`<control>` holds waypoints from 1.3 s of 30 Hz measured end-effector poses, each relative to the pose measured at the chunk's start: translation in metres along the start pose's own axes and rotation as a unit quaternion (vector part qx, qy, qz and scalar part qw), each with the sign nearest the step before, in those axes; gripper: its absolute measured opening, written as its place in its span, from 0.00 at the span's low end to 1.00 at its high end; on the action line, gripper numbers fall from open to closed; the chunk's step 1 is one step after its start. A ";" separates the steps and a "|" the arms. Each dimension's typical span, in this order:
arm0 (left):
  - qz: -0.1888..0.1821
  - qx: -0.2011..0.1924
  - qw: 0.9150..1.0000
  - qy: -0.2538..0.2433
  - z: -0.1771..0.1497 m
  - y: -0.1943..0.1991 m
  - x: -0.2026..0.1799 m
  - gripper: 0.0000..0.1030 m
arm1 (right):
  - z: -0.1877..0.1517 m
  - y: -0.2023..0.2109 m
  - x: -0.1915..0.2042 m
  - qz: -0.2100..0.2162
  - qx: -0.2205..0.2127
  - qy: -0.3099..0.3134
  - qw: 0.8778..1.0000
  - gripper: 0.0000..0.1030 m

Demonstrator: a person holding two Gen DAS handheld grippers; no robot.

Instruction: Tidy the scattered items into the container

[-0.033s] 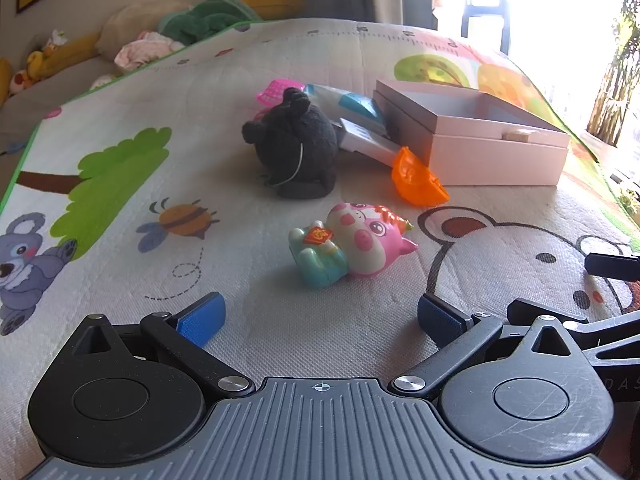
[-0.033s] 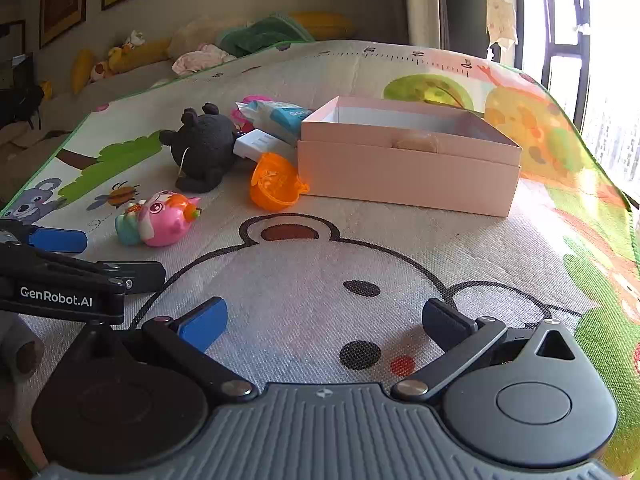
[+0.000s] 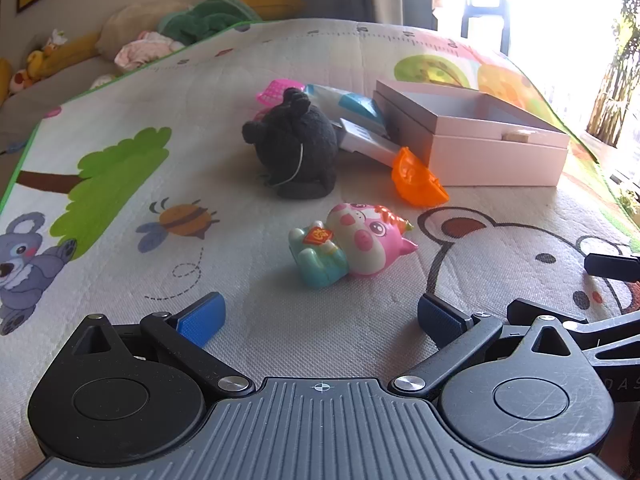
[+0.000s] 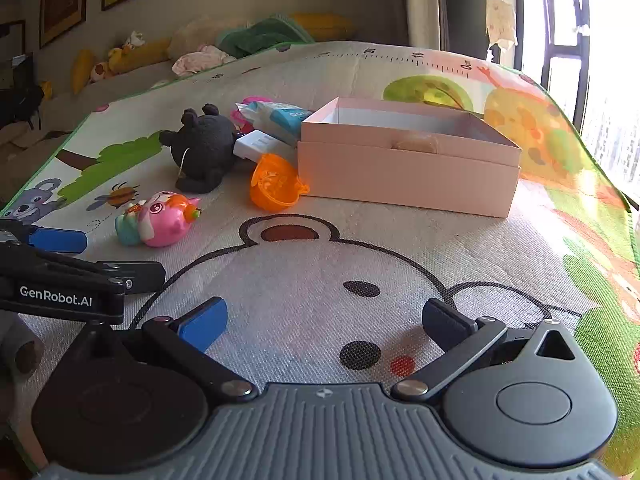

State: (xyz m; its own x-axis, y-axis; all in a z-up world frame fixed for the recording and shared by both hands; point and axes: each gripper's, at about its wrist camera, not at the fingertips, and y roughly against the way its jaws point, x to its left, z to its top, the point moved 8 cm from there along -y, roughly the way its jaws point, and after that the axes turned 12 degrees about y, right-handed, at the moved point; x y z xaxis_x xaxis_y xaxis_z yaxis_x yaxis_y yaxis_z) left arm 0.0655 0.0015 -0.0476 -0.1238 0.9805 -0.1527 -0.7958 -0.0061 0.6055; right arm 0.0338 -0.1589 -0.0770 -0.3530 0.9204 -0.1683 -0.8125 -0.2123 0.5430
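Observation:
A pink open box (image 3: 500,156) (image 4: 408,176) stands on the play mat with a small tan thing inside. Left of it lie an orange plastic shell (image 3: 416,180) (image 4: 274,182), a black plush (image 3: 298,148) (image 4: 204,148), a white carton (image 3: 364,140), a blue-and-white packet (image 4: 280,118) and a pink basket toy (image 3: 274,92). A pink-and-teal pig toy (image 3: 352,244) (image 4: 160,220) lies nearest, just ahead of my left gripper (image 3: 320,316), which is open and empty. My right gripper (image 4: 324,322) is open over the bear print, holding nothing.
The cartoon play mat (image 4: 360,264) has a green border (image 3: 20,168) at its left. Cushions, clothes and soft toys (image 4: 200,56) are piled along the far wall. A bright window (image 4: 568,60) is at the right. My left gripper (image 4: 96,258) shows at the right wrist view's left edge.

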 end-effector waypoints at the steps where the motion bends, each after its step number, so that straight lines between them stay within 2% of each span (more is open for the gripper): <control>1: 0.000 0.000 1.000 0.000 0.000 0.000 0.000 1.00 | 0.000 0.000 0.000 0.000 0.000 0.000 1.000 1.00; 39: -0.003 -0.002 1.000 0.002 0.000 0.000 0.000 1.00 | 0.000 0.001 0.003 -0.013 -0.013 0.015 1.000 1.00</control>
State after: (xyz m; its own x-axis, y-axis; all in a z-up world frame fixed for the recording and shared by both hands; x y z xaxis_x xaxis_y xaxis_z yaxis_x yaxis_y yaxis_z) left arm 0.0653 0.0017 -0.0473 -0.1222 0.9797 -0.1591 -0.7988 -0.0019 0.6016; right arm 0.0317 -0.1570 -0.0769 -0.3444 0.9158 -0.2065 -0.8331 -0.1967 0.5170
